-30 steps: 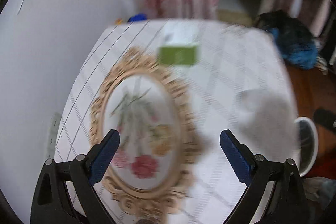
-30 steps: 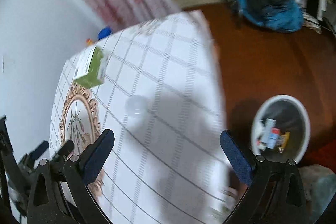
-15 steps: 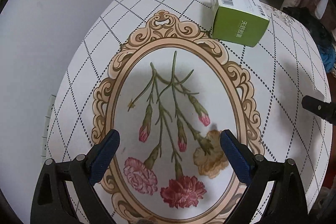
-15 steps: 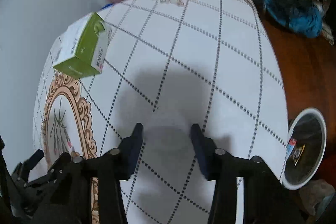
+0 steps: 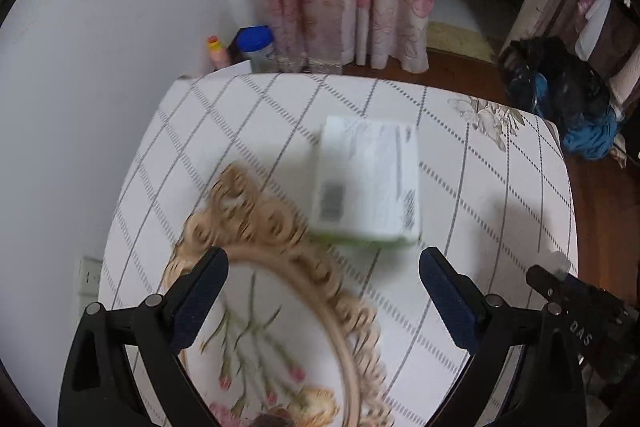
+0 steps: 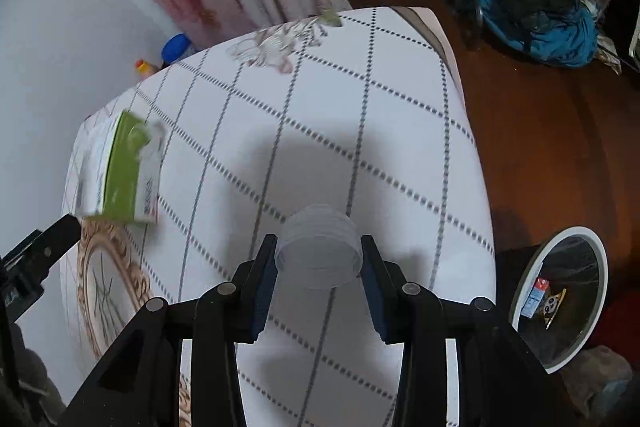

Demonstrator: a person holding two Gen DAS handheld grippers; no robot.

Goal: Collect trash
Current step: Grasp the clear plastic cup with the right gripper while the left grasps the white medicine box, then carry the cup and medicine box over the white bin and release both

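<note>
Right gripper (image 6: 319, 269), wide open one second earlier, had closed on clear plastic cup (image 6: 318, 253), pads touching both sides, above checked tablecloth (image 6: 360, 115). Left gripper (image 5: 323, 295) spread wide, empty, just short of green-and-white carton (image 5: 368, 183). Carton on tablecloth beside gold oval frame print (image 5: 280, 239). White trash bin (image 6: 560, 299) on floor right of tablecloth, wrappers inside.

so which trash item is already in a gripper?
The clear plastic cup, in the right gripper. The green box sits ungrasped on the table.
</note>
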